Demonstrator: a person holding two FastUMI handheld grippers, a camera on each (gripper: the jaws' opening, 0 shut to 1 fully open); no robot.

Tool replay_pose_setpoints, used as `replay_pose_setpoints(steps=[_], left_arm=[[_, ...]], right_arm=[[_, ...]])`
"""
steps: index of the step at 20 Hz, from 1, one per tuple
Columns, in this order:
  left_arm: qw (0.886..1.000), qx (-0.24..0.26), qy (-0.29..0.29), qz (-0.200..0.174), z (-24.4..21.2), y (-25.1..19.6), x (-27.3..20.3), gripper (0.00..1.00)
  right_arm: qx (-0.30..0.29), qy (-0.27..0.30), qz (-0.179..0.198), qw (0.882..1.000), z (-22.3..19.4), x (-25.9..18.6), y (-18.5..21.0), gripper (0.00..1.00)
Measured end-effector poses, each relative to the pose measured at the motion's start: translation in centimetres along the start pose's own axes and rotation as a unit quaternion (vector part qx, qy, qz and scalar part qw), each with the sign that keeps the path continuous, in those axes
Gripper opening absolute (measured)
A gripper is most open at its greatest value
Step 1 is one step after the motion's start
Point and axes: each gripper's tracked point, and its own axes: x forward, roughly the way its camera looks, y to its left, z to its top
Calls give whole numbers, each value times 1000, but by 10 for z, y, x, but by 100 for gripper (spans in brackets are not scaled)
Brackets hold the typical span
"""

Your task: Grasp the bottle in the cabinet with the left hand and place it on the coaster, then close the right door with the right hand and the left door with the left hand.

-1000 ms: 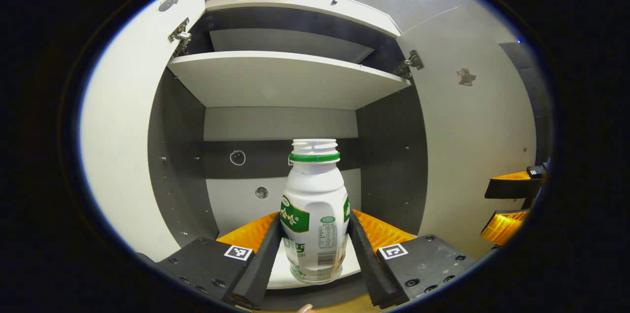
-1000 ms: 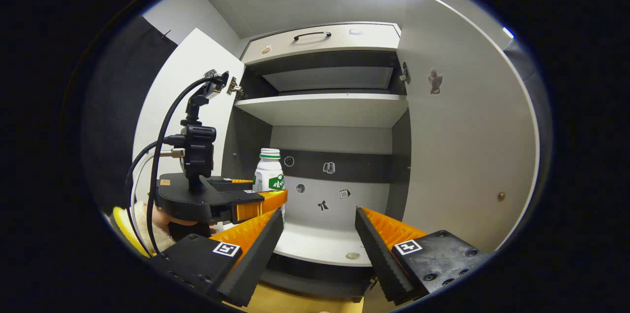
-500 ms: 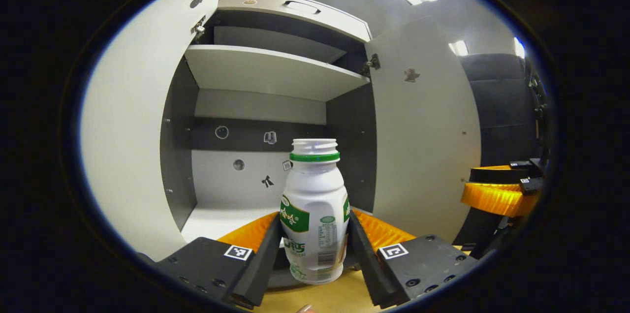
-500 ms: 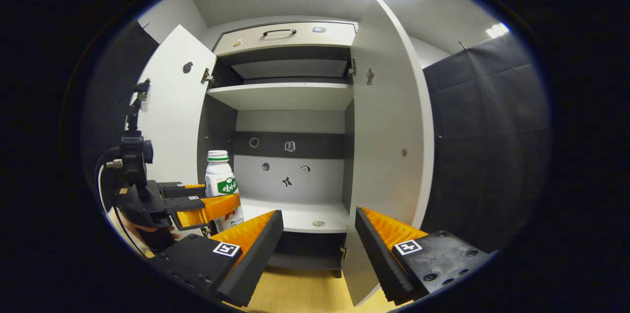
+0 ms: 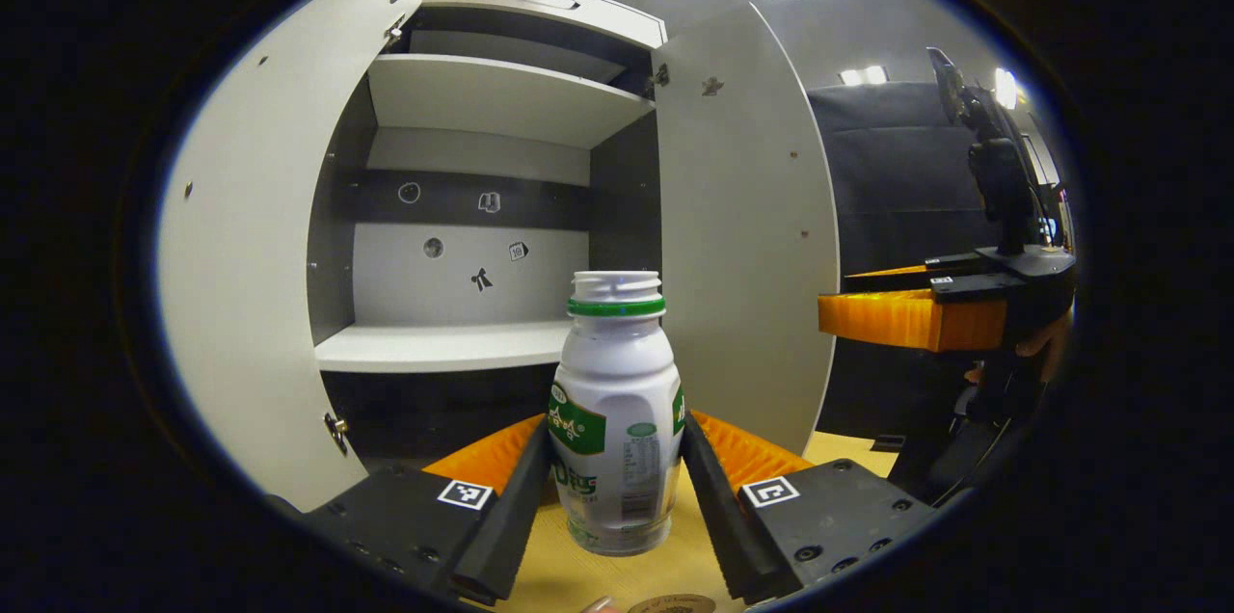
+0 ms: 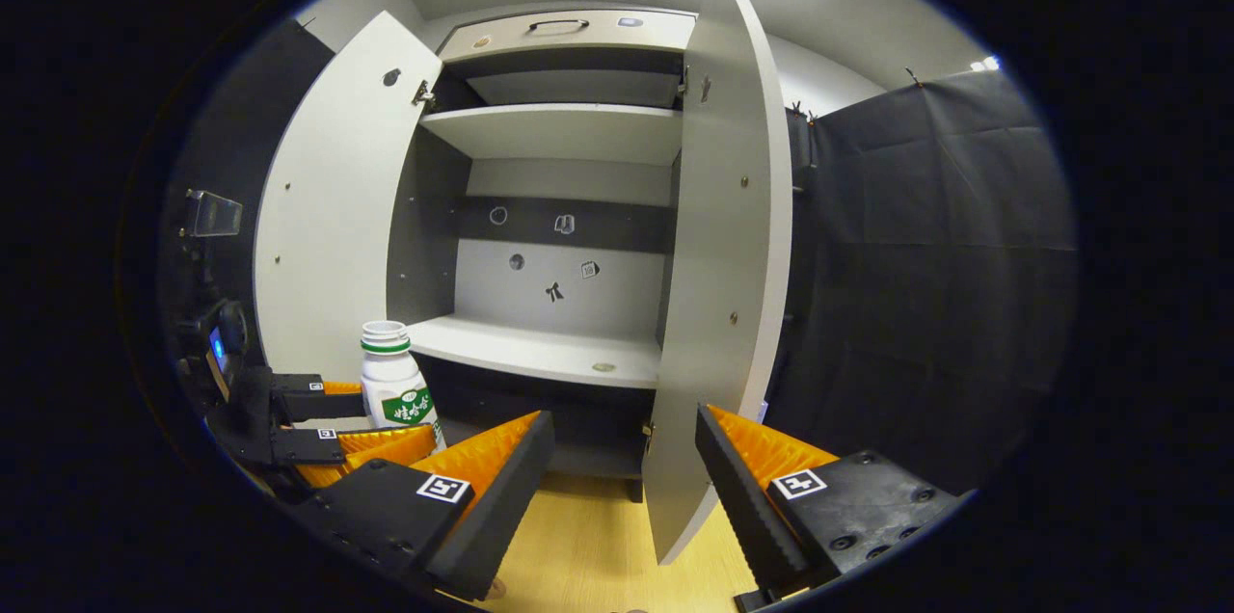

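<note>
A white bottle (image 5: 617,401) with a green neck ring and green label stands upright between the fingers of my left gripper (image 5: 614,435), which is shut on it. It hangs outside the cabinet, over the wooden tabletop (image 5: 578,574). The rim of a round brown coaster (image 5: 672,604) peeks in just below the bottle. In the right gripper view the same bottle (image 6: 393,386) and the left gripper (image 6: 333,430) sit low at the left. My right gripper (image 6: 622,488) is open and holds nothing, a little in front of the right door's edge.
The cabinet stands with both doors wide open: left door (image 6: 328,208), right door (image 6: 718,285). Its lower shelf (image 6: 521,353) carries a small round disc (image 6: 604,366). The right gripper (image 5: 916,319) and its hand show far right in the left gripper view.
Both grippers have pulled back from the cabinet. The bottle has come off the lower shelf in the left gripper and now sits lower, over the wooden tabletop.
</note>
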Motion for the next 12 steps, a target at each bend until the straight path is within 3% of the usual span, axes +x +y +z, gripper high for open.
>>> replay_pose_setpoints(steps=[4,7,12], left_arm=[[1000,-23,3,17,-59,-24,-22,79],[998,-26,-11,50,-93,-34,-33,80],[997,-21,-6,71,-145,-48,-36,80]], right_arm=[[14,20,26,999,-37,-8,-2,98],[35,61,28,997,-78,-12,-10,98],[65,85,31,994,-114,-18,-15,98]])
